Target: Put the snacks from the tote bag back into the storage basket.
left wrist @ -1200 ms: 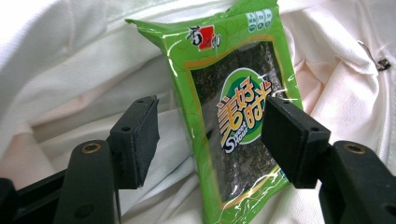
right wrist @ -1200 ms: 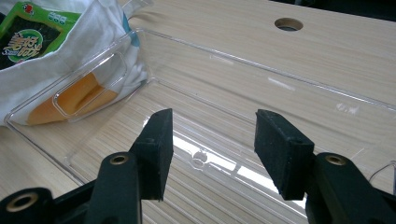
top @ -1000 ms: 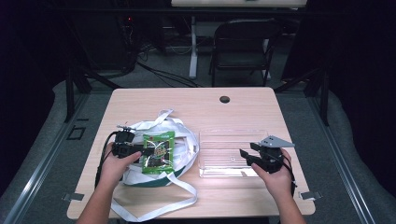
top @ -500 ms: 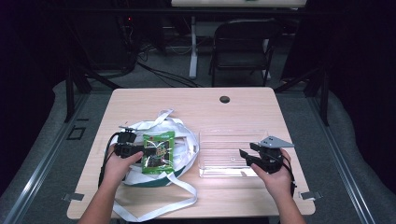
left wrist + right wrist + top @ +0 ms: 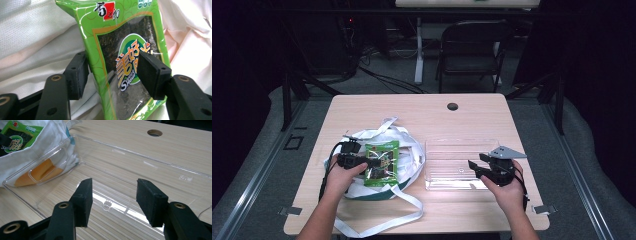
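A green seaweed snack packet (image 5: pixel 382 163) lies on top of a crumpled white bag (image 5: pixel 412 150) at the table's left. My left gripper (image 5: pixel 371 162) is at the packet's left edge. In the left gripper view the packet (image 5: pixel 125 50) stands between the jaws of that gripper (image 5: pixel 115 72), which is open; one pad overlaps the packet's face. My right gripper (image 5: pixel 473 167) is open at the near right of a clear plastic tray (image 5: pixel 462 142). In the right gripper view the gripper (image 5: pixel 113 197) hovers over the empty tray (image 5: pixel 140 157).
The bag's long white straps (image 5: pixel 382 225) trail to the table's front edge. Something orange (image 5: pixel 37 172) shows through the tray's left wall, inside the bag (image 5: pixel 30 150). A cable hole (image 5: pixel 452 106) sits at the table's far side; a folding chair (image 5: pixel 472 50) stands beyond.
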